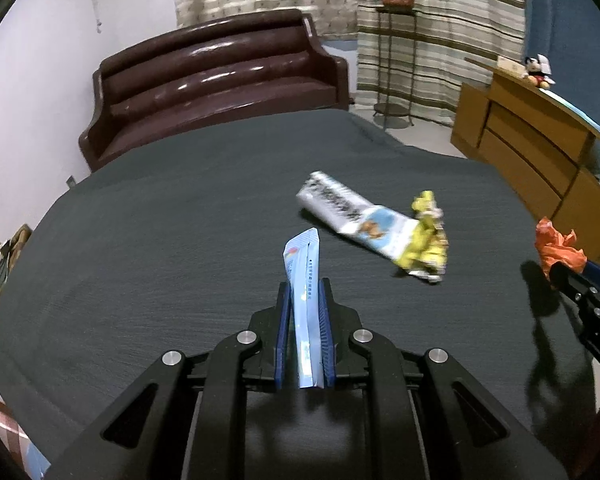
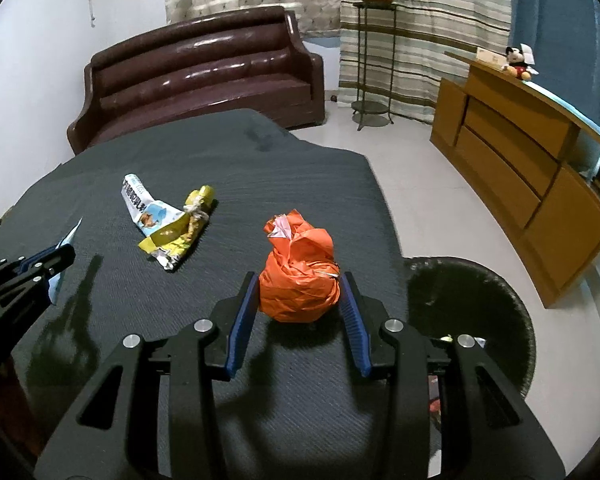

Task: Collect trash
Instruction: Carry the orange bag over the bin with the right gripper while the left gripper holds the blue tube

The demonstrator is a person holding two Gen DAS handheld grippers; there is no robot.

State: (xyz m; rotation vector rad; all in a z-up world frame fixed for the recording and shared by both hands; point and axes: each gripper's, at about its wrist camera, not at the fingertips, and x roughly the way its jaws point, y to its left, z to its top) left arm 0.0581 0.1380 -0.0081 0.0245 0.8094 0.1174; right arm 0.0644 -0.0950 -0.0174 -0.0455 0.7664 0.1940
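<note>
Left gripper pinches a light, limp sachet mid-length; right gripper clasps the soft, crushable orange wad at its sides.

- The print on the blue sachet is too small to be read
- The white and yellow wrappers are blurred in the left wrist view
- The black bin is partly covered by the right gripper; its contents cannot be made out
- The orange bag is cut off behind the other gripper
</note>
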